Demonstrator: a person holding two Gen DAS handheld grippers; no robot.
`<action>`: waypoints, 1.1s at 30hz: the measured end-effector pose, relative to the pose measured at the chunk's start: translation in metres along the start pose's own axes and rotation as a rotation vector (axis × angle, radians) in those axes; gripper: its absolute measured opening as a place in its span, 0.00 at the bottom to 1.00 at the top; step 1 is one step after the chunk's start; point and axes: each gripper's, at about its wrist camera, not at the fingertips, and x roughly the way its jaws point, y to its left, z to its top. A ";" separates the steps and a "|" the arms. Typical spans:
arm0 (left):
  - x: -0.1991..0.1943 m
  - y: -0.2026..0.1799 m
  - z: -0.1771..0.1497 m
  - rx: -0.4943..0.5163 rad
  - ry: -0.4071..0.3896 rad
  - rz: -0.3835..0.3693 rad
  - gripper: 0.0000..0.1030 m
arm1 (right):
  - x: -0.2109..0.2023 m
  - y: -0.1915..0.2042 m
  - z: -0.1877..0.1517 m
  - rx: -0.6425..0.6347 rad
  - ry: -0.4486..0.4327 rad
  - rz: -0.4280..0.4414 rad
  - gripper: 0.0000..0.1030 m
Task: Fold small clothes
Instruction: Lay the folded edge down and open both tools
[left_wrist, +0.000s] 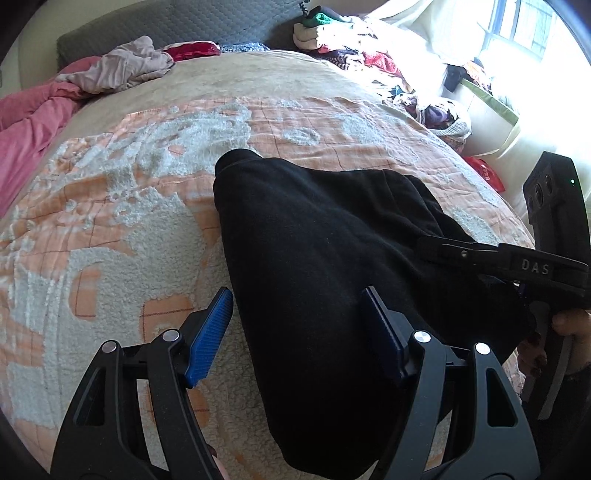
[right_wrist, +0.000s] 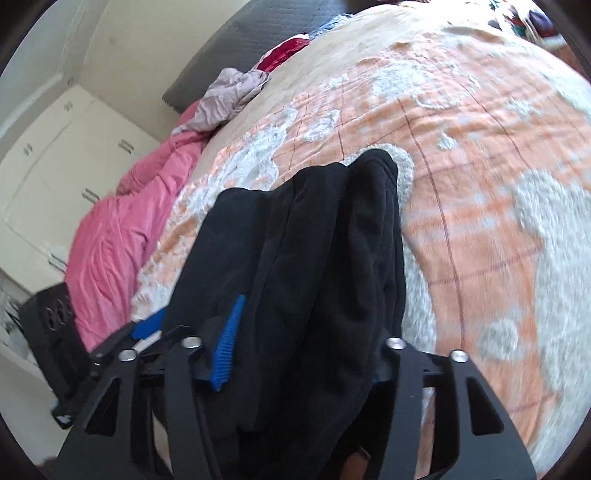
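Left tool (left_wrist: 295, 332): jaws apart, black garment (left_wrist: 314, 258) lying between the blue pads (left_wrist: 208, 334), no clamp. Right tool (right_wrist: 299, 339): the garment fills the gap, only one pad visible, can't tell if it's gripping. Garment draped on the orange-and-white blanket (left_wrist: 129, 203) on the bed. Beyond: pink duvet (right_wrist: 110, 240), clothes pile (left_wrist: 351, 40) by the window.

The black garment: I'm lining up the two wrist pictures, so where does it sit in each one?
Left wrist view: the black garment fills the centre and lower middle, running from mid-frame down between the left gripper's jaws.
Right wrist view: the garment hangs through the centre, draped over the right gripper.
Shared landmark: the pink quilt at the left edge of both.
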 end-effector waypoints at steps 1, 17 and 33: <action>-0.001 -0.001 0.000 0.005 -0.003 0.005 0.62 | 0.001 0.002 0.000 -0.023 -0.004 -0.006 0.25; 0.006 -0.004 -0.009 -0.014 0.029 -0.047 0.74 | -0.001 -0.002 -0.011 -0.100 -0.019 -0.084 0.22; -0.019 -0.001 -0.014 -0.030 0.004 -0.040 0.74 | -0.069 0.031 -0.047 -0.157 -0.324 -0.265 0.76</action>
